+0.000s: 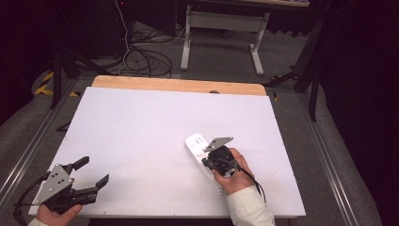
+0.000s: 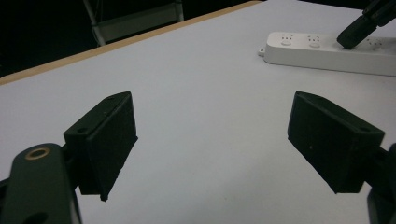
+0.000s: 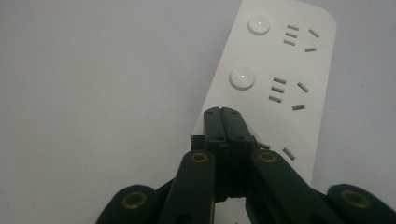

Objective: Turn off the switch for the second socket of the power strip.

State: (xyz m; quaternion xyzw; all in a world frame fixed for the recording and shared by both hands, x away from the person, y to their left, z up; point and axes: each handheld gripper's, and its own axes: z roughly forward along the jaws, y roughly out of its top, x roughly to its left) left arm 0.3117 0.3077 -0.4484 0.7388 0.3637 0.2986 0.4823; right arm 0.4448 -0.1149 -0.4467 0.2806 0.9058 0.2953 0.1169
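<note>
right gripper closed over power strip, left gripper agape near table edge

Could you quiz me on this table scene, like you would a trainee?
1. True or false: the left gripper has its jaws spread apart.
2. What does the right gripper press its tips on? A) a cup B) the power strip C) a book
3. Fill in: in the right gripper view, two round ___ show on the strip beyond the tips.

Key: 1 true; 2 B; 3 buttons.
</note>
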